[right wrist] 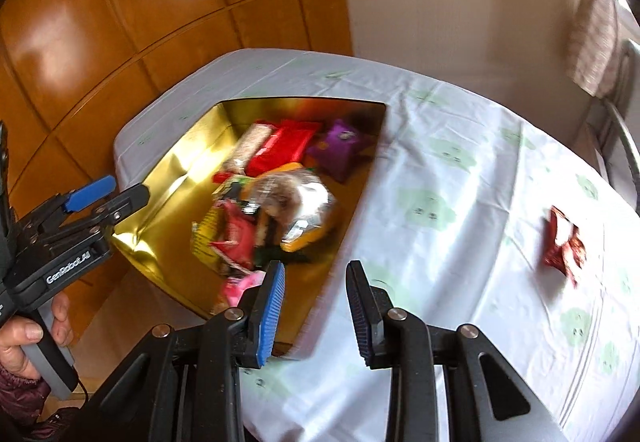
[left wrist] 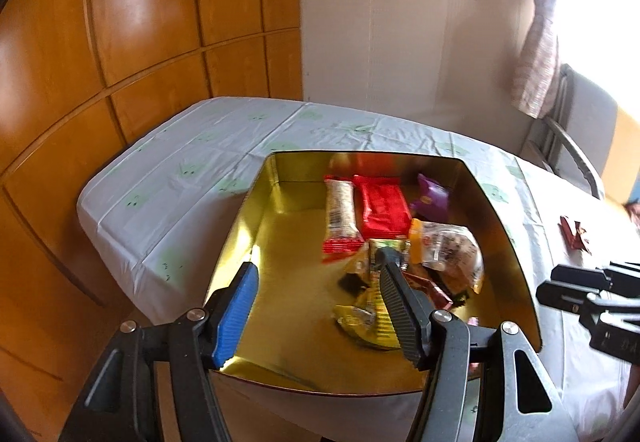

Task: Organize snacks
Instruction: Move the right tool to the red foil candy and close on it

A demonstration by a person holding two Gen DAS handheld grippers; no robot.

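1. Plainly, a gold tin box (left wrist: 256, 226) stands open on a table under a white tablecloth (right wrist: 460, 178) printed with pale green figures, and most of the snacks lie inside it.
2. At the far end of the box a long pale bar with red ends (left wrist: 340, 218) lies beside a red packet (left wrist: 382, 210), with a purple packet (left wrist: 432, 198) next to that.
3. Nearer the middle a clear bag of brownish pieces (left wrist: 452, 250) rests on a heap of yellow wrappers (left wrist: 360, 318) and small dark red ones.
4. A pink packet (right wrist: 240, 286) sits at the near corner of the box in the right wrist view.
5. One dark red wrapper (right wrist: 562, 246) lies alone on the cloth, well apart from the box.
6. Over the box hangs the left gripper (left wrist: 316, 274), its fingers spread wide with nothing between them; the yellow wrappers show just past its right finger.
7. A hand (right wrist: 28, 338) grips its handle.
8. By the near right rim of the box hangs the right gripper (right wrist: 316, 270), its fingers parted by a narrow gap and empty, with cloth and the box's edge showing between them.
9. Orange wooden panels (left wrist: 120, 42) stand behind the table.
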